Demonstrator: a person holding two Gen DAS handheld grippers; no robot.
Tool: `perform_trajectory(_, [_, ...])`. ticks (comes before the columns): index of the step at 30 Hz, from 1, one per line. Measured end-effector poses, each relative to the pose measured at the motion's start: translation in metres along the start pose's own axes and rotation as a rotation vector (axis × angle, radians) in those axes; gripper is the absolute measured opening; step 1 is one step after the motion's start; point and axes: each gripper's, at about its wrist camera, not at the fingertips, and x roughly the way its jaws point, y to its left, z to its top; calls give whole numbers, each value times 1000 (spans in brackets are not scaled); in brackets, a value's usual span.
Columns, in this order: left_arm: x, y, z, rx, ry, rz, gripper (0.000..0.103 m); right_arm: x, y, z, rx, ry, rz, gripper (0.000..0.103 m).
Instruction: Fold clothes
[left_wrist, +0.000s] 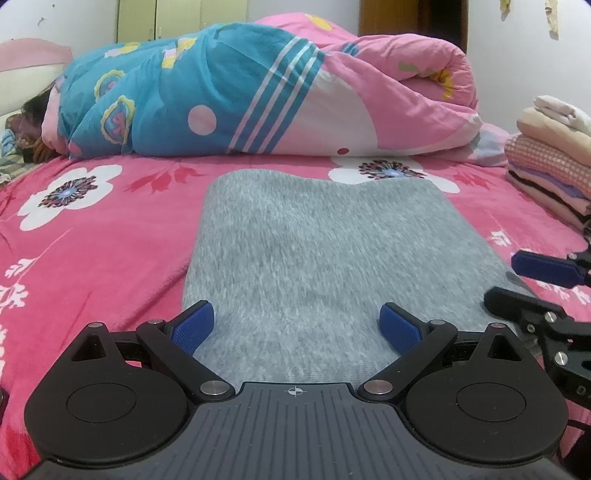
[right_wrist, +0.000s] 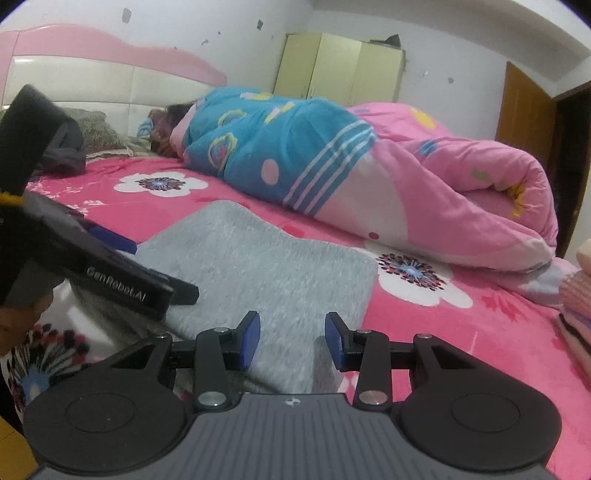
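Pink flower-printed bed sheet (left_wrist: 92, 229) lay under both claws. Left claw (left_wrist: 297, 325) gaped wide over the near edge of the fuzzy grey folded garment (left_wrist: 314, 251) at frame centre, gripping nothing; right claw (right_wrist: 291, 341) stood part-spread over its near corner, also unladen. That piece looked folded, probably due for the stack of folded clothes (left_wrist: 550, 162) at right. Behind lay a blue-and-pink quilt (left_wrist: 258, 96), a cream wardrobe (right_wrist: 340, 70) beyond.
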Motion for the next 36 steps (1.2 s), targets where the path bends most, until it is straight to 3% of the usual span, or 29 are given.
perform_trajectory(7, [0, 2, -1, 0, -3, -8, 98, -17, -4, -8, -27, 41, 3, 42])
perform_trajectory(12, [0, 2, -1, -2, -3, -9, 98, -28, -26, -5, 83, 82, 62, 42])
perform_trajectory(17, [-1, 2, -1, -3, -2, -9, 98, -25, -73, -6, 409, 116, 142, 42])
perform_trajectory(24, [-1, 2, 0, -3, 0, -11, 98, 10, -126, -31, 882, 237, 333, 43])
perform_trajectory(30, [-1, 3, -1, -4, -3, -14, 98, 38, -142, -50, 1079, 302, 424, 43])
perform_trajectory(31, [-1, 3, -1, -4, -3, -14, 98, 42, -144, -53, 1107, 308, 436, 45])
perform_trajectory(32, [-1, 3, -1, -5, -3, -15, 98, 45, -145, -56, 1125, 308, 443, 62])
perform_trajectory(33, [-1, 3, -1, -5, -3, -15, 98, 48, -145, -59, 1142, 308, 451, 68])
perform_trajectory(36, [-1, 3, -1, -5, -3, -16, 98, 53, -147, -61, 1171, 301, 475, 76])
